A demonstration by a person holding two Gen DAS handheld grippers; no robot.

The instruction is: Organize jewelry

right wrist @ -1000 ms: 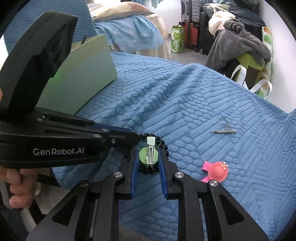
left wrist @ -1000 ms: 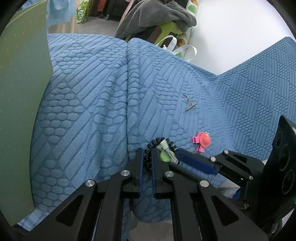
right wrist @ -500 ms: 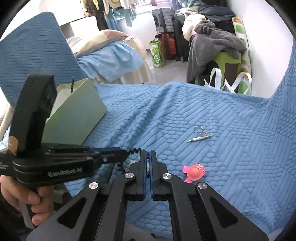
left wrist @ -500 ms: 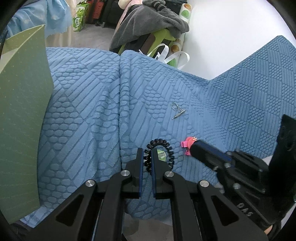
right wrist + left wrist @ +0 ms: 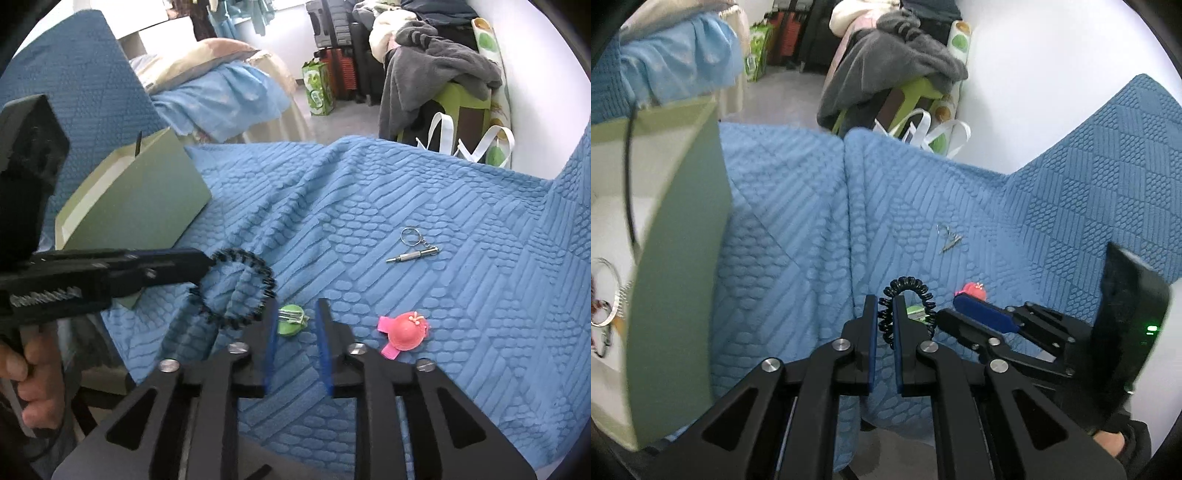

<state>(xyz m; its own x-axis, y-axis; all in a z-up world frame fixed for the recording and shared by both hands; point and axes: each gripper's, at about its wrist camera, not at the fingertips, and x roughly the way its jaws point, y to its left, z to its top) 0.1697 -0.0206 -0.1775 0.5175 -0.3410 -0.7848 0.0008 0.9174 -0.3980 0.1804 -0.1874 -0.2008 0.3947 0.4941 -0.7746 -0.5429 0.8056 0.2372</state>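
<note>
A blue quilted blanket [image 5: 424, 206] covers the surface, with a bed, luggage and a chair heaped with grey clothes behind it. At the blanket's left edge stands a pale green box [image 5: 140, 199]; only the left wrist view looks into its white interior, where a metal ring and other small pieces lie, too blurred to name.

The left gripper [image 5: 885, 317] has its jaws narrowed onto a black coiled hair tie [image 5: 908, 291], pinching one side of the loop. The right wrist view shows that the loop [image 5: 236, 288] hangs lifted off the blanket from the jaw tips, which the left wrist view does not make plain.

The right gripper [image 5: 295, 317] has its jaws apart, holding nothing, their tips just either side of a green hair clip [image 5: 291, 319] that lies on the blanket with its metal clasp up. In the left wrist view that clip [image 5: 916, 312] is mostly hidden behind the hair tie and jaw.

A pink hat-shaped clip [image 5: 404, 332] lies just beside the right gripper, to its right. Farther back, well apart, lies a small metal keychain tool [image 5: 415, 251] on its ring.
</note>
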